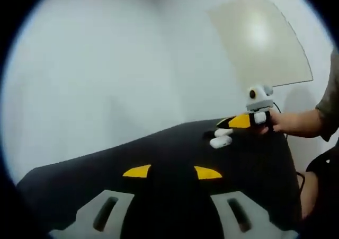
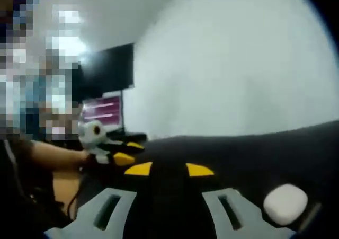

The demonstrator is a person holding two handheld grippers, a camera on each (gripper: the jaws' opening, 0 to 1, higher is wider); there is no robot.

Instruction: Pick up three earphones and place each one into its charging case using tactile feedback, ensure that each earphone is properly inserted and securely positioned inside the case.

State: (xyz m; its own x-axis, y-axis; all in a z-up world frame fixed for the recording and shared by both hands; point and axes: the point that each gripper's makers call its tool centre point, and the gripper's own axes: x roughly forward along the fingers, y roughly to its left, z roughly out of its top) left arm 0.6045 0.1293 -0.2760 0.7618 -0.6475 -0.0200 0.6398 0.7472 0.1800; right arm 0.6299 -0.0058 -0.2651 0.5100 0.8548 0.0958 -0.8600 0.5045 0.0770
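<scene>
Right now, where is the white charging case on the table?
In the right gripper view the white charging case lies on the black table, at the lower right, just right of the right gripper.

The left gripper (image 1: 172,171) holds its jaws spread apart with nothing between them. The right gripper (image 2: 169,169) is likewise parted and empty. A hand (image 1: 288,122) grips the right gripper's body, forearm extended.

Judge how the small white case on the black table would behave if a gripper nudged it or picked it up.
The white case looks smooth and rounded, so it may slip between jaws. It seems small, so it is probably light and may skid across the black table when nudged. It looks rigid rather than floppy, though blur hides detail.
</scene>
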